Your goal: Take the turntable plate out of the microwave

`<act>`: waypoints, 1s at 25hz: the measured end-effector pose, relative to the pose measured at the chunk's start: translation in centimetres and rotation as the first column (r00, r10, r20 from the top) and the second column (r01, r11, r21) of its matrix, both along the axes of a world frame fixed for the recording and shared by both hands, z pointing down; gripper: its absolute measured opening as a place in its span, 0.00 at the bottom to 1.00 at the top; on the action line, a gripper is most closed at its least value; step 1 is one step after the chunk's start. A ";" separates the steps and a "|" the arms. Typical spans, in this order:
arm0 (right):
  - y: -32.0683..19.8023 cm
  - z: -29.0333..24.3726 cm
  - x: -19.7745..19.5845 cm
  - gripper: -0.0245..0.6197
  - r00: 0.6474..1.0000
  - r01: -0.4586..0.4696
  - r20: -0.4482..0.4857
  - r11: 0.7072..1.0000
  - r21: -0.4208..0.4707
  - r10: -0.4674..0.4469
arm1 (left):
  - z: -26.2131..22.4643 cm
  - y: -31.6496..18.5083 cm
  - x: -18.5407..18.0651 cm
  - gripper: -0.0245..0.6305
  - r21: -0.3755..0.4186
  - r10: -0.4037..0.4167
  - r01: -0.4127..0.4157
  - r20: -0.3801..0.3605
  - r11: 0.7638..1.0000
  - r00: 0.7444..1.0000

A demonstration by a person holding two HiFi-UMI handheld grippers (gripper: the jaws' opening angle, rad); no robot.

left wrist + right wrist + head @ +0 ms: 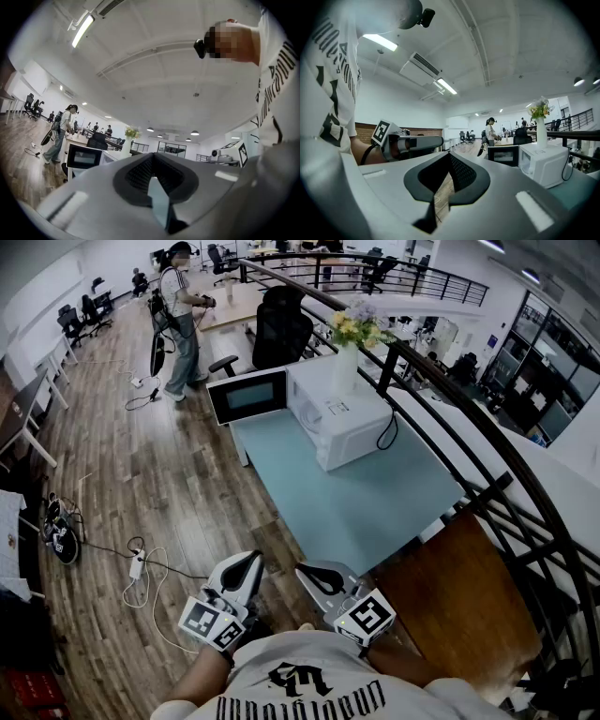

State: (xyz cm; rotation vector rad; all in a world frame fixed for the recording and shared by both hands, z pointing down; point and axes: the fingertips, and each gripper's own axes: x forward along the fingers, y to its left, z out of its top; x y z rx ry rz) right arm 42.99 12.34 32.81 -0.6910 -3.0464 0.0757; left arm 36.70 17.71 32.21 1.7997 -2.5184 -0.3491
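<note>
Left gripper [251, 561] and right gripper [307, 572] side by side at the near end of the pale blue table [375, 507], both clenched on nothing.
White microwave [342, 418] at the table's far end, well apart from both grippers, with its door [248, 396] swung open to the left. Turntable plate not seen in any view, the cavity hidden from here. Vase of flowers [347, 357] rising at the microwave's far edge. Black railing [487, 442] along the right. Person [180, 320] standing far left on the wood floor [150, 484].
</note>
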 end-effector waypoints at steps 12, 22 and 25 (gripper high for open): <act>0.9 0.4 -2.9 0.04 1.000 -0.004 -0.017 1.000 0.006 0.005 | 0.2 1.0 -2.7 0.11 0.003 0.009 -0.009 -0.009 1.000 1.000; 4.8 0.8 -10.3 0.04 0.999 0.000 -0.035 1.000 -0.012 -0.001 | 0.5 5.4 -9.6 0.11 0.010 -0.001 0.001 -0.009 1.000 1.000; 6.9 0.8 -13.6 0.04 0.999 -0.005 -0.043 1.000 -0.022 0.004 | 0.5 7.9 -12.8 0.11 0.000 -0.009 0.009 -0.006 1.000 1.000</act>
